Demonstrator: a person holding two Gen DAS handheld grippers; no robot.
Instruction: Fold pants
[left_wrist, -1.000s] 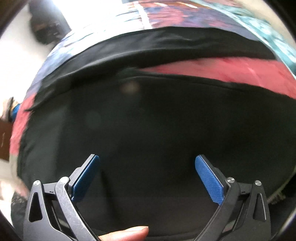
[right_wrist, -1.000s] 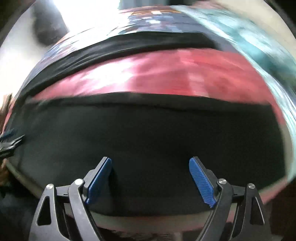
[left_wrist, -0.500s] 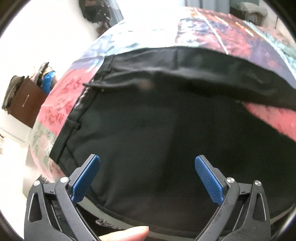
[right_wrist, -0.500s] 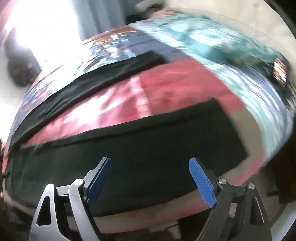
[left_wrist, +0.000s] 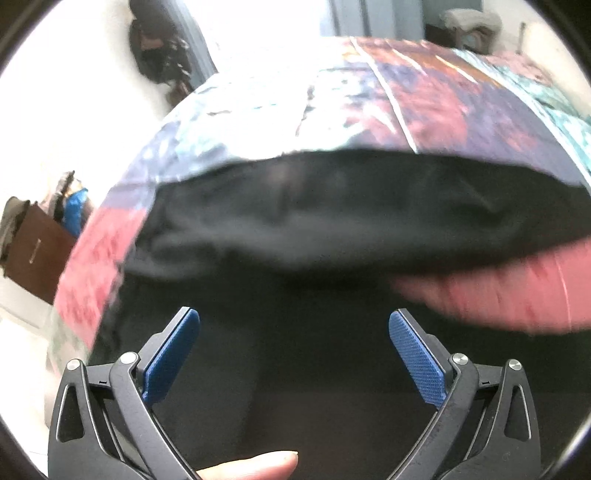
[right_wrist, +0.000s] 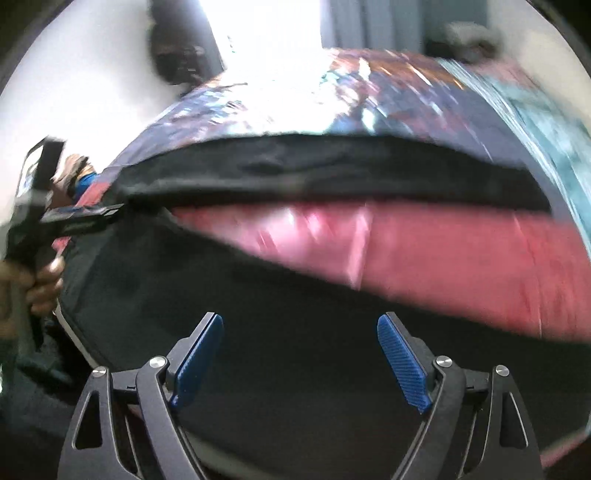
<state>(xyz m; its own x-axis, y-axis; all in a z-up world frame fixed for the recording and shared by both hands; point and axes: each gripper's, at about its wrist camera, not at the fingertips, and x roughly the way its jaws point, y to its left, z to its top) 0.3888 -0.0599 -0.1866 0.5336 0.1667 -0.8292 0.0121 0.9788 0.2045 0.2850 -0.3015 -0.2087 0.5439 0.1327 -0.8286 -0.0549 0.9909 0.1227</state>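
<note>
Black pants lie spread flat on a bed with a patchwork cover, both legs running to the right with red cover showing between them. My left gripper is open and empty above the waist end. My right gripper is open and empty above the near leg. The far leg lies beyond a red strip of cover. The left gripper also shows in the right wrist view, at the pants' left edge.
A brown cabinet with clothes on top stands left of the bed. A dark bag sits on the floor beyond the bed's far left corner. Bright light comes from a window behind. The bed's near edge is just below both grippers.
Both grippers have stayed open. The left view has swung from the legs to the waist end and risen. The right view has swung back left from the leg hems, bringing the left gripper into sight.
</note>
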